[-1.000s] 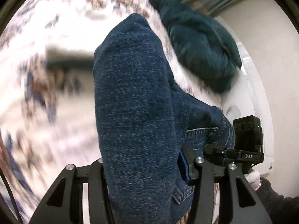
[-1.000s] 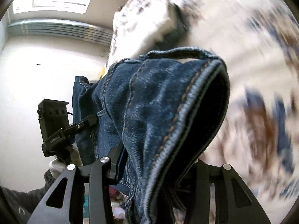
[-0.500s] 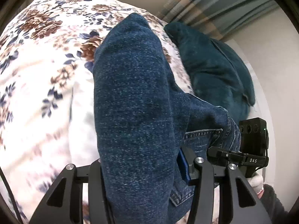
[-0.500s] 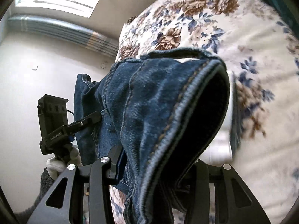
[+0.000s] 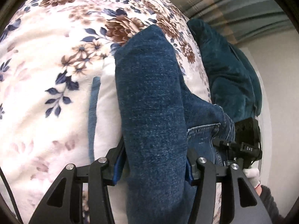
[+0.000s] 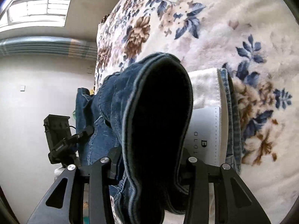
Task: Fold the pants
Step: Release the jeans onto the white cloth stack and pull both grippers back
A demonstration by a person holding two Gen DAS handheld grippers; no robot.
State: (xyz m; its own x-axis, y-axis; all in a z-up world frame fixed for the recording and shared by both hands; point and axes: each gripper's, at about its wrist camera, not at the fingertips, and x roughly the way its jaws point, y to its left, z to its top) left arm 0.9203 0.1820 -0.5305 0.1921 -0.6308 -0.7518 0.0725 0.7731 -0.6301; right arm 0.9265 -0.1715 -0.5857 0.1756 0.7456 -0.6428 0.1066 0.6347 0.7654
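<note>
Dark blue denim pants (image 5: pixel 153 97) hang bunched between both grippers above a floral blanket (image 5: pixel 46 65). In the left wrist view a thick fold of a leg rises between the fingers of my left gripper (image 5: pixel 155 160). Its jaws are opening, and the pads still touch the denim. In the right wrist view my right gripper (image 6: pixel 149 158) is shut on another part of the pants (image 6: pixel 112 97), whose dark inside (image 6: pixel 160 112) faces the camera. Each view shows the other gripper at its edge, the right gripper (image 5: pixel 246 140) and the left gripper (image 6: pixel 58 136).
A folded white-lined denim garment (image 6: pixel 207 123) with a printed label lies on the blanket just beyond the pants; the left wrist view shows this folded garment (image 5: pixel 104 115) too. A teal cushion (image 5: pixel 224 74) sits at the bed's far side. A gloved hand (image 5: pixel 252 175) holds the right gripper.
Both grippers swept across the bed and sank with the pants. The folded white-lined garment has come into view beneath them. The left fingers have spread slightly, showing a blue pad.
</note>
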